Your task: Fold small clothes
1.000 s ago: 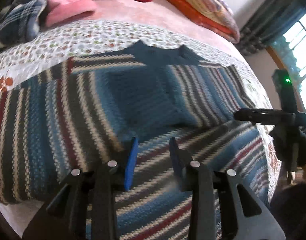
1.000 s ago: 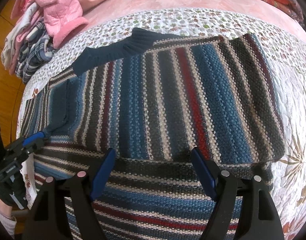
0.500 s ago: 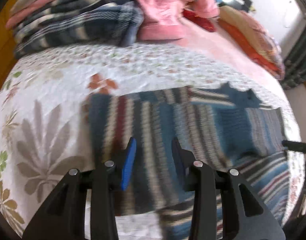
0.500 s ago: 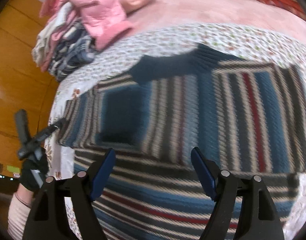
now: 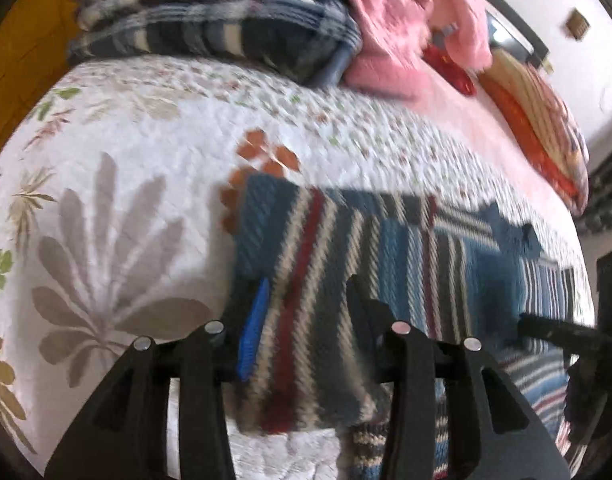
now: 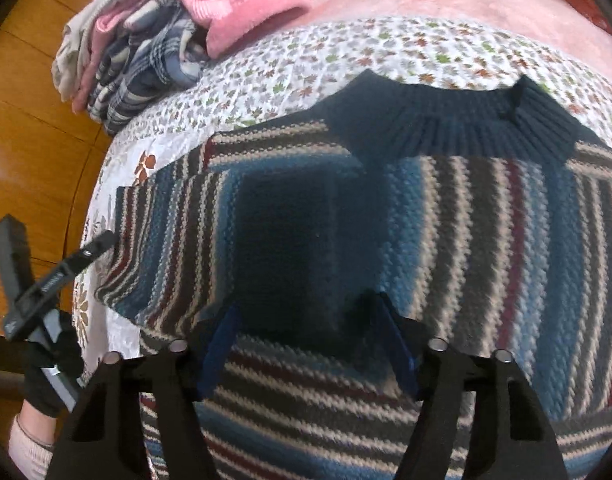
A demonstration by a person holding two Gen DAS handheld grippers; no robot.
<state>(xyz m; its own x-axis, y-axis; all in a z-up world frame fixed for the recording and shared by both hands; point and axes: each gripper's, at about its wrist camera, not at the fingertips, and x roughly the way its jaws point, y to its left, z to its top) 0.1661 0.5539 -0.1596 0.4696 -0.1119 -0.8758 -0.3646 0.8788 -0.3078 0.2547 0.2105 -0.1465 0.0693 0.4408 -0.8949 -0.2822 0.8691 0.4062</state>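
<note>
Over the striped sweater [image 5: 330, 240], both grippers' fingers [image 5: 253, 324] gape, empty.

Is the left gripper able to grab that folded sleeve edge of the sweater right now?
Probably yes. The left gripper is open, its fingers either side of the sweater's folded left edge, with only bare quilt beside it and nothing in between. Motion blur hides whether the fingers already touch it.
</note>
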